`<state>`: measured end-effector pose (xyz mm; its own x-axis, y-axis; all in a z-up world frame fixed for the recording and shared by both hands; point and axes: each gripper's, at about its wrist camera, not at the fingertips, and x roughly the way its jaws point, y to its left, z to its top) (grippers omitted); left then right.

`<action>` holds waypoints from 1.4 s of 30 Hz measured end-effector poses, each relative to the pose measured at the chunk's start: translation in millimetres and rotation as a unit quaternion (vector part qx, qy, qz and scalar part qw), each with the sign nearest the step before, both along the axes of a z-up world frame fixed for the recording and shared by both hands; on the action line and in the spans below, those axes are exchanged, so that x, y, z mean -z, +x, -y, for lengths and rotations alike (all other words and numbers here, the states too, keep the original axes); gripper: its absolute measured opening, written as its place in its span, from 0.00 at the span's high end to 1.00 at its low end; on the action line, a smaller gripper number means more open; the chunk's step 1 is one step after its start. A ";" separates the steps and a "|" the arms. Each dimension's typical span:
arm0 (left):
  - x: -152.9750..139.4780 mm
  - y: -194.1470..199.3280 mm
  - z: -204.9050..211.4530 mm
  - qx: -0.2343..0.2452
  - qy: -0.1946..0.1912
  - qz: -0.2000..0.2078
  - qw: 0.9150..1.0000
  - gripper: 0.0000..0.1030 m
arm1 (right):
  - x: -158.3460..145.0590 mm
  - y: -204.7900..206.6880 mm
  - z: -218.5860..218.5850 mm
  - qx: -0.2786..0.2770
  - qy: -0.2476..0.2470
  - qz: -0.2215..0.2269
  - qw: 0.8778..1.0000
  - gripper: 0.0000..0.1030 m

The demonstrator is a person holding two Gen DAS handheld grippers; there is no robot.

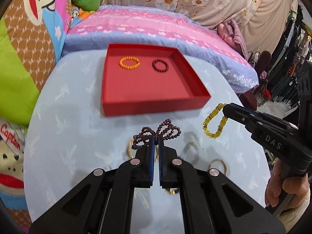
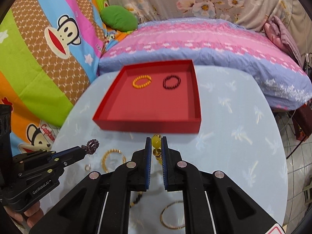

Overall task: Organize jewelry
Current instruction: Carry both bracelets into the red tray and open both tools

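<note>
Black "DAS" right tool (image 1: 224, 108) clamping yellow bracelet (image 1: 213, 121); "GenRobot.AI" left tool (image 2: 84, 152) clamping purple beads (image 2: 92, 145).

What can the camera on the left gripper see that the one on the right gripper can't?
Only the left wrist view shows the yellow bead bracelet as a whole loop hanging from the right gripper, and the dark shop racks at the far right.

Only the right wrist view shows the small ring on the table, the thin gold bangle near the bottom, and the left gripper from the side.

Both show the red tray holding an orange bracelet and a dark bracelet, the purple bead strand, and the pink pillow.
</note>
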<state>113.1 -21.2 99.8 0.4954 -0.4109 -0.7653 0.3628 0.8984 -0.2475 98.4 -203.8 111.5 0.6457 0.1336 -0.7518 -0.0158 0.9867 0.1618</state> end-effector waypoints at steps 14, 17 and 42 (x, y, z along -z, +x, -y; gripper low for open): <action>-11.2 130.9 30.1 -0.012 0.031 0.038 0.999 0.97 | -15.2 140.0 1.7 -0.009 0.052 0.013 0.999 0.91; 5.8 153.9 35.1 -0.016 0.042 0.026 0.999 0.97 | 6.0 163.6 4.7 -0.005 0.076 -0.008 0.997 0.91; 66.9 175.4 39.5 -0.044 0.045 -0.024 0.998 0.64 | 69.6 164.9 34.1 0.052 0.021 -0.048 0.997 0.66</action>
<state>288.5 -60.7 32.9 0.4885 -0.2965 -0.8207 0.2721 0.9454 -0.1795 263.3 -237.8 41.9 0.5833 0.1025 -0.8057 0.1046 0.9743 0.1997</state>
